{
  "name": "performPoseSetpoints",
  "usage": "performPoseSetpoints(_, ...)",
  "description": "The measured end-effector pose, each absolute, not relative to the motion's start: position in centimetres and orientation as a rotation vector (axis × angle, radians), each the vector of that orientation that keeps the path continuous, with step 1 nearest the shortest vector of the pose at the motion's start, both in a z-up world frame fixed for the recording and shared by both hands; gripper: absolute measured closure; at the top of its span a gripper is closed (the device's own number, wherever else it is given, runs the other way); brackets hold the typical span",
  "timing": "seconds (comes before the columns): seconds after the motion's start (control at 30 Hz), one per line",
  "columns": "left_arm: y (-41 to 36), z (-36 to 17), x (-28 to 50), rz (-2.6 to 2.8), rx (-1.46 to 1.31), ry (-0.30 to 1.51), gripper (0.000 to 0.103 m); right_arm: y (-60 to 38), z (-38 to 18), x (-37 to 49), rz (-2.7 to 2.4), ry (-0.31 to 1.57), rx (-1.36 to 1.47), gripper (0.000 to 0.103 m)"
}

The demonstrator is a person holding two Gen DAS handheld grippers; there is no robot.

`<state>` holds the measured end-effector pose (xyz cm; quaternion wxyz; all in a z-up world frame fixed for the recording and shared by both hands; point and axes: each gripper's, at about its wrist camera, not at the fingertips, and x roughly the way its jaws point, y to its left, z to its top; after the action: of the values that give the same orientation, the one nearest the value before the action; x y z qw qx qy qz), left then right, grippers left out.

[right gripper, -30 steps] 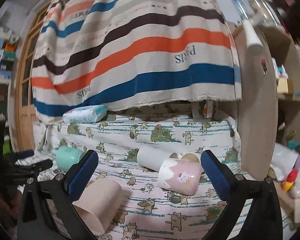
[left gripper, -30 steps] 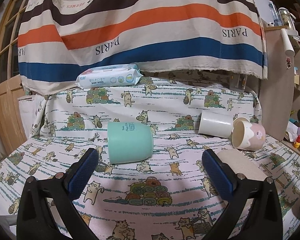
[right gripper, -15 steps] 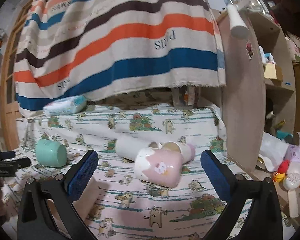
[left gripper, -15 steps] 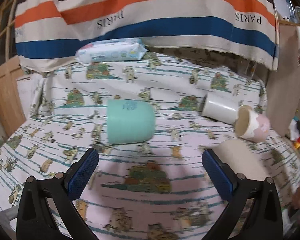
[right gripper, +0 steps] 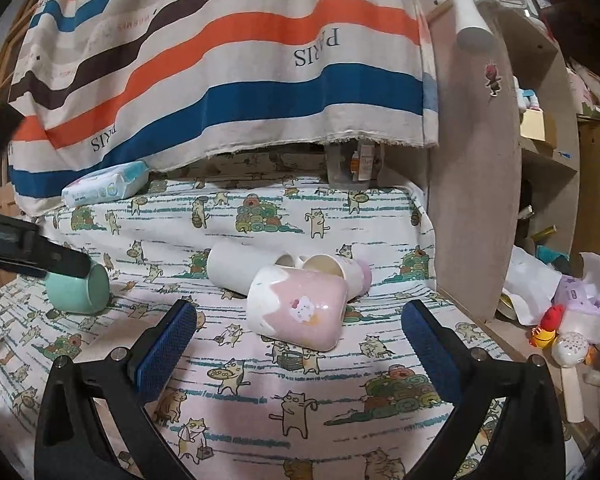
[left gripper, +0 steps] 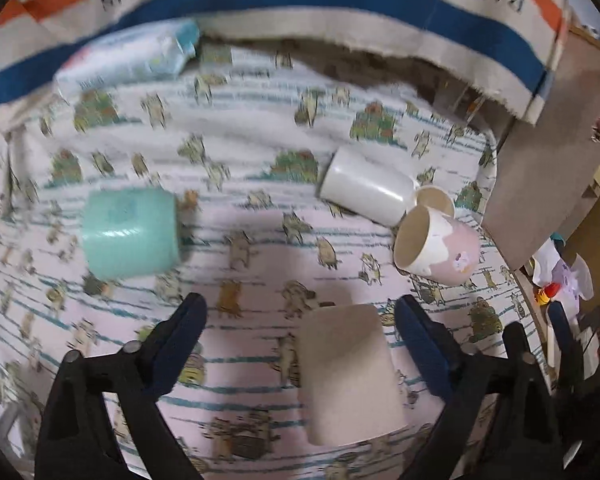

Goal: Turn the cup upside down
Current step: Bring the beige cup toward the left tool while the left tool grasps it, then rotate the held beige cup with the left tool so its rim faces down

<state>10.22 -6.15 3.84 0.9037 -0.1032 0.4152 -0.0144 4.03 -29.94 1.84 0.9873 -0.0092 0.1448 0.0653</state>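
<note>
Several cups lie on their sides on the cat-print cloth (left gripper: pixel 252 264). A mint green cup (left gripper: pixel 130 234) lies at the left, a white cup (left gripper: pixel 364 190) and a pink-and-white cup (left gripper: pixel 436 246) at the right, and a beige cup (left gripper: pixel 350 374) lies nearest. My left gripper (left gripper: pixel 300 324) is open, with the beige cup between its fingers just below the tips. My right gripper (right gripper: pixel 298 330) is open, just in front of the pink-and-white cup (right gripper: pixel 296 310). The white cup (right gripper: pixel 246 270), a third pale cup (right gripper: pixel 338 272) and the mint cup (right gripper: pixel 78 290) also show there.
A pack of baby wipes (left gripper: pixel 128 58) lies at the back left under a hanging striped cloth (right gripper: pixel 220 60). A wooden shelf panel (right gripper: pixel 476 180) stands at the right edge of the table, with toys and clutter (right gripper: pixel 564 320) beyond. The left gripper's arm (right gripper: pixel 28 248) reaches in over the mint cup.
My left gripper has swung right and tilted down, from the mint cup to over the beige cup. My right gripper has moved closer to the pink-and-white cup.
</note>
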Motion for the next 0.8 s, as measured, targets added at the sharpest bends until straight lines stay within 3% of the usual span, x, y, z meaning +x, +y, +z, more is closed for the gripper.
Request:
performPoseSetpoints(0.1, -6.7, 3.0, 11.2, -0.036, -0.247, 0.919, 0.018, -30.1, 1.8, 4.3, 0.102, 0.305, -0.018, 0.0)
performPoseSetpoints(0.7, -10.3, -1.8, 14.6, 0.013, -0.243, 1.127, 0.019, -32.1, 1.8, 4.1, 0.082, 0.305, 0.073, 0.0)
performPoseSetpoints(0.8, -10.5, -1.8, 14.7, 0.033, -0.221, 1.121, 0.031, -31.9, 1.7, 4.4, 0.065, 0.32, 0.06, 0.0)
